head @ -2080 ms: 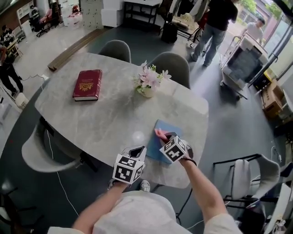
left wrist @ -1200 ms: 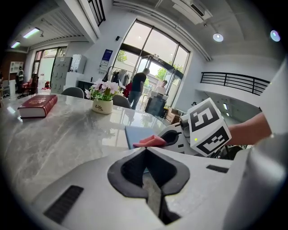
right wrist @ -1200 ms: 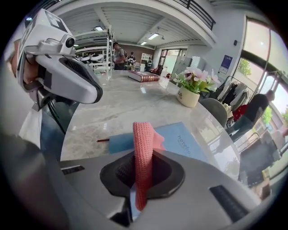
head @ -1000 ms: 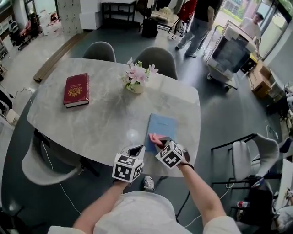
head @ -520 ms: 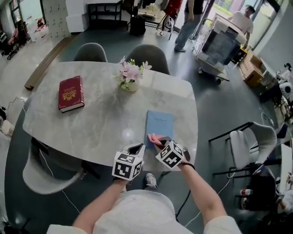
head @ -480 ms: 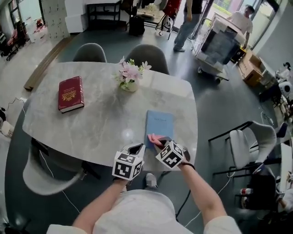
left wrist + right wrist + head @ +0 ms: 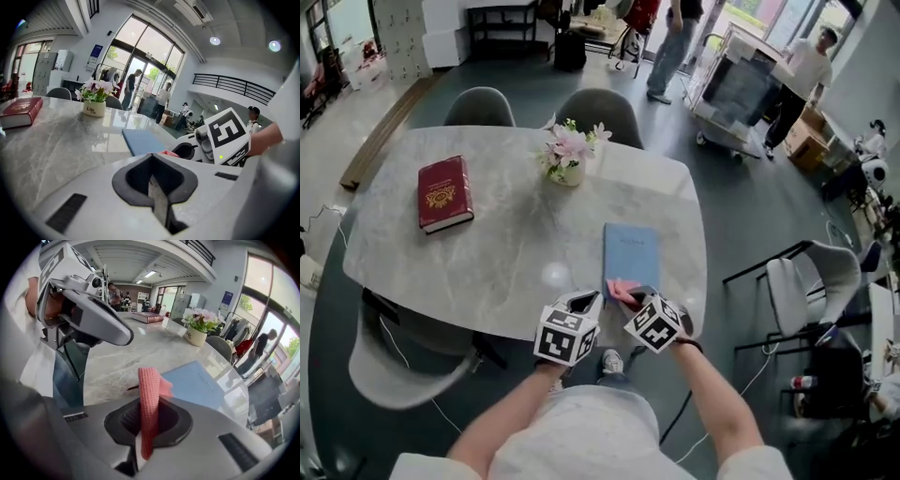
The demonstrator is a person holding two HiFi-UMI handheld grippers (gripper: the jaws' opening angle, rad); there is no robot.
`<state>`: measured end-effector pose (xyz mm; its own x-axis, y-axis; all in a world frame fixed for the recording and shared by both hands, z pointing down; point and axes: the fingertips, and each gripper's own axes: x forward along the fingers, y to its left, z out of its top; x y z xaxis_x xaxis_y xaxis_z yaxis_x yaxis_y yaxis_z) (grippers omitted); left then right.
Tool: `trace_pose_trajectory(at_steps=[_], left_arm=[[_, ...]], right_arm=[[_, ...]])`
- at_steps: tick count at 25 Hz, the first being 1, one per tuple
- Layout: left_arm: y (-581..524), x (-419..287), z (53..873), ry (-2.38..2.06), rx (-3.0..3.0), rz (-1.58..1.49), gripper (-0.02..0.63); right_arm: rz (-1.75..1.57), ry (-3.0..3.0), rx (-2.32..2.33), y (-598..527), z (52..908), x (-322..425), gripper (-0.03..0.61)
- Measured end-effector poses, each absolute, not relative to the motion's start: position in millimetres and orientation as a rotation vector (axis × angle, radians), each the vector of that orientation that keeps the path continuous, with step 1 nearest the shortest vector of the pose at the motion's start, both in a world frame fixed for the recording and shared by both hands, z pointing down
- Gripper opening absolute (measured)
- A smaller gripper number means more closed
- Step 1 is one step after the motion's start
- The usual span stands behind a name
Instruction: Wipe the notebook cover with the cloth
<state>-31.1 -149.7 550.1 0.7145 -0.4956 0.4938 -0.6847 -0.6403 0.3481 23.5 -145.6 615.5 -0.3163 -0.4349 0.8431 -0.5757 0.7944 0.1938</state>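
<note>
A light blue notebook (image 7: pixel 631 256) lies flat on the grey marble table (image 7: pixel 516 225), near its front right edge. My right gripper (image 7: pixel 630 296) is shut on a pink knitted cloth (image 7: pixel 624 290), which rests at the notebook's near end. From the right gripper view the pink cloth (image 7: pixel 149 399) stands up between the jaws, and the notebook (image 7: pixel 197 384) lies just beyond. My left gripper (image 7: pixel 584 302) sits beside it to the left at the table's front edge, jaws shut and holding nothing. The left gripper view shows the notebook (image 7: pixel 143 139) ahead.
A dark red book (image 7: pixel 443 192) lies at the table's far left. A small pot of pink flowers (image 7: pixel 566 159) stands at the back centre. Grey chairs (image 7: pixel 596 112) sit behind the table, another chair (image 7: pixel 389 361) at the front left. People and a cart (image 7: pixel 736 89) are beyond.
My right gripper drew the pink cloth back along the notebook to its near end. The left gripper kept its place. People behind have walked.
</note>
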Motion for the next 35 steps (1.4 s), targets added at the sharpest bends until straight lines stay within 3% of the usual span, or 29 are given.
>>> trace_pose_trajectory(at_steps=[22, 35], left_arm=[[-162, -34, 555, -0.852, 2.389, 0.462, 0.006], [-183, -39, 553, -0.948, 2.337, 0.415, 0.006]], right_arm=[[0.219, -1.939, 0.795, -129, 612, 28, 0.015], [0.115, -1.966, 0.744, -176, 582, 40, 0.015]])
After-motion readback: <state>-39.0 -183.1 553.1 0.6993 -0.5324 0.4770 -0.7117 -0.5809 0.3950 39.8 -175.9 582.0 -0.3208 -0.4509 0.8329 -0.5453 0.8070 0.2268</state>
